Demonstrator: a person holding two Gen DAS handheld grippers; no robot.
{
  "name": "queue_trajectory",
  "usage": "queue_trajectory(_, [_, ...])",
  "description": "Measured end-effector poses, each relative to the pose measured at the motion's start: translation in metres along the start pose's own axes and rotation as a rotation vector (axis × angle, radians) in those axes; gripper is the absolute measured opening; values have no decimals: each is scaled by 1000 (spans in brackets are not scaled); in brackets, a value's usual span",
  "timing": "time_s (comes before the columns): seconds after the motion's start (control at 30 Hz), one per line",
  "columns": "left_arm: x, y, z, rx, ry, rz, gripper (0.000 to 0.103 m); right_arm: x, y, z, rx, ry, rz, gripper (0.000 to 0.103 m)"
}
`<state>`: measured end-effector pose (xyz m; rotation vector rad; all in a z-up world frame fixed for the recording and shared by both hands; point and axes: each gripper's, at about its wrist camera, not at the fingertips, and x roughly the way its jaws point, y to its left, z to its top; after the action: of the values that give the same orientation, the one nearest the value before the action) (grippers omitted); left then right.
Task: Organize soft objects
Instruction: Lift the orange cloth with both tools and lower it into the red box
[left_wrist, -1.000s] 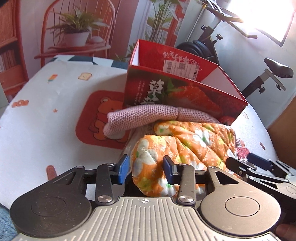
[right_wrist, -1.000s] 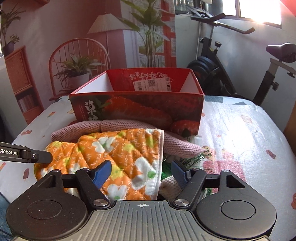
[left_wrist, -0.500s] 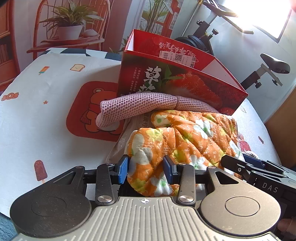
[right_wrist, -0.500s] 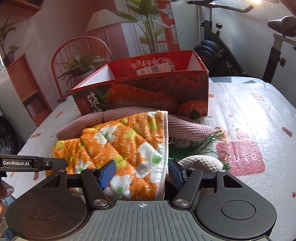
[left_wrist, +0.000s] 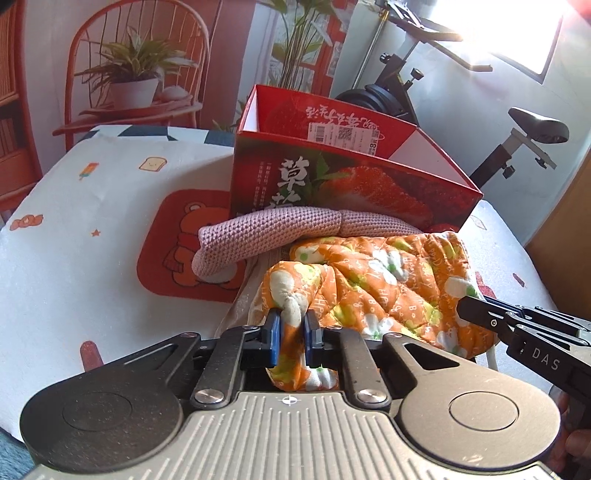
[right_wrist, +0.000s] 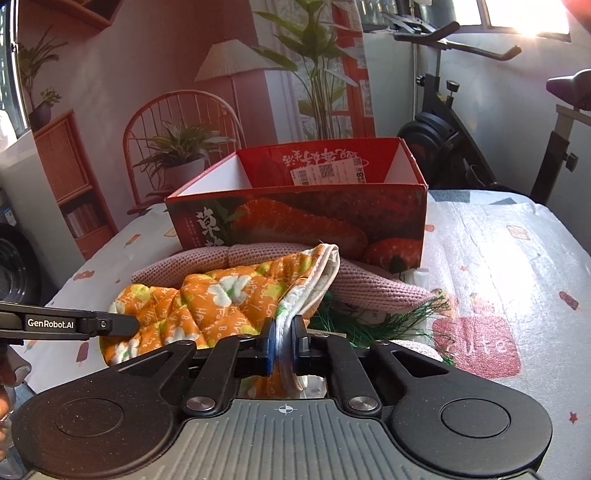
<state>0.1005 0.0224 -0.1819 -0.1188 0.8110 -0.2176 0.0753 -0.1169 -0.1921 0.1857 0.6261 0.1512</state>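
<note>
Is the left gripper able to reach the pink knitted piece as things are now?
Probably not yet. The left gripper is shut on the orange quilted cloth, so it is occupied. The pink knitted piece lies just beyond, its left end uncovered.

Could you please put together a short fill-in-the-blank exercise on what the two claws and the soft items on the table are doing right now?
1. Both the left claw and the right claw are shut on the orange floral ____.
2. The pink knitted piece lies between that item and the red ____.
3. The right claw pinches the item's ____-trimmed edge.
4. The red carton has its top ____.

Missing words: mitt; carton; white; open
</note>
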Motion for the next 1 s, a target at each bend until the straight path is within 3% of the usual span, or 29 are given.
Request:
queue_trajectory(0.27, [-32,-4,11,10,-115,-14,11,-24,-1,18,18,-81,47,7])
queue_trajectory(0.57, [-59,-22,68,47,-312,-51,11,-40,-7,79,-19,-213,57,7])
queue_trajectory(0.77, [-27,-35,123,55,-351,-46,11,-9,-20,140,-71,-257,48,7])
queue_trajectory(1.0, [33,-45,177,94,-324,-15,12,62,-45,186,-72,-214,11,7])
